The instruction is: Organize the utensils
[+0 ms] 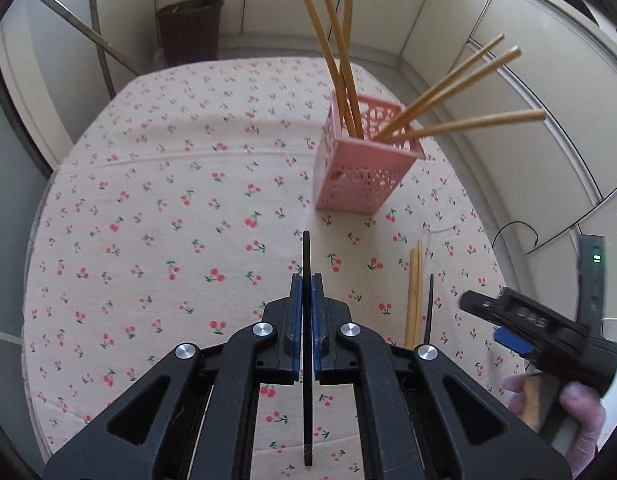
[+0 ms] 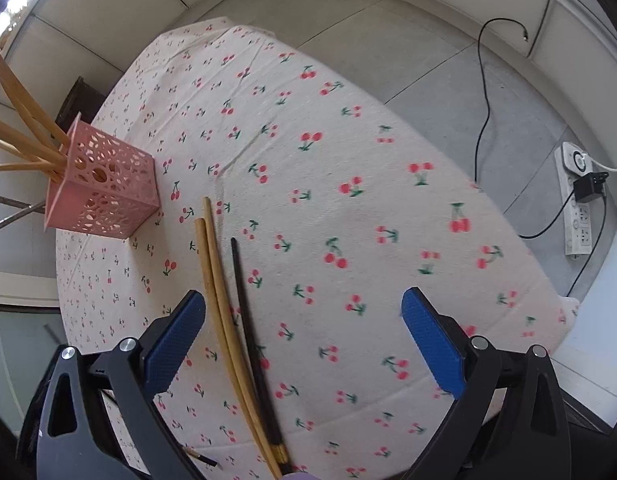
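Six wooden chopsticks (image 1: 340, 52) are standing in the one pink holder (image 1: 362, 184): three lean one way, three fan out the other. Down on the counter (image 1: 156, 208) lie two more wooden chopsticks (image 2: 222, 312) side by side, and one black chopstick (image 2: 244, 312) just beside them. A second black chopstick (image 1: 307, 344) sits pinched in the left tool (image 1: 307, 284). That's eight wooden, two black, ten chopsticks in all. One holder, two tools, with the right tool (image 2: 304, 308) holding none.
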{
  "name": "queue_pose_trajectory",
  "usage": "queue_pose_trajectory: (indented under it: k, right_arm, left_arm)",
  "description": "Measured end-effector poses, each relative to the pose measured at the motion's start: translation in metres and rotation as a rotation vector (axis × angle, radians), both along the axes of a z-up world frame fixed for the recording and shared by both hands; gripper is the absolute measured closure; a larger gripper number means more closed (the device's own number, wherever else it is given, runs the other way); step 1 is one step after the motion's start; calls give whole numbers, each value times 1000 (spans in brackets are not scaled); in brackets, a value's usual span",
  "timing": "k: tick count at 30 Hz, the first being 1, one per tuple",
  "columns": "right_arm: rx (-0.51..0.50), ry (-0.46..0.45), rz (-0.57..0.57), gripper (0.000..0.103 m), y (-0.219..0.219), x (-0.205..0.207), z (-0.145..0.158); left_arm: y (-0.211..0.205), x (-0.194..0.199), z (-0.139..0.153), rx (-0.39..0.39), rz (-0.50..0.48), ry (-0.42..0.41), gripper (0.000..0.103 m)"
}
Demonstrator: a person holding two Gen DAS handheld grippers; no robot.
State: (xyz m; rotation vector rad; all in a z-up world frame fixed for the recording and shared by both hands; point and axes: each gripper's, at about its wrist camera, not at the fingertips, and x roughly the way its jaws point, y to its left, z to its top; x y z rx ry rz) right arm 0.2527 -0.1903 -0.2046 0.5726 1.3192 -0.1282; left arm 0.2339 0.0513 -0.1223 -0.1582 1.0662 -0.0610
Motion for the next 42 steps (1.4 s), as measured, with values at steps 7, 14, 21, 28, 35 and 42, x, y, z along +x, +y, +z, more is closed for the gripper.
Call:
queue_pose_trajectory:
  k: [7, 14, 21, 28, 35, 42]
  right_arm:
    - [-120, -8, 55, 25, 27, 14, -7]
    - [-235, -23, 133, 43, 47, 20, -10]
    - [-328, -71, 218, 78, 62, 18, -9]
    - [-185, -78, 175, 97, 33, 17, -11]
    - [-88, -70, 116, 99, 2, 9, -9]
    - [-58, -215, 134, 98, -12, -8, 31]
  left_arm:
    - [24, -7, 14, -22, 11, -16, 99]
    - [32, -7, 13, -34, 29, -9, 99]
    - [34, -7, 12, -31, 35, -9, 99]
    - [34, -6, 8, -22, 42, -1, 99]
    - [33, -6, 7, -21, 49, -9, 99]
    - [36, -9, 14, -37, 66, -44, 99]
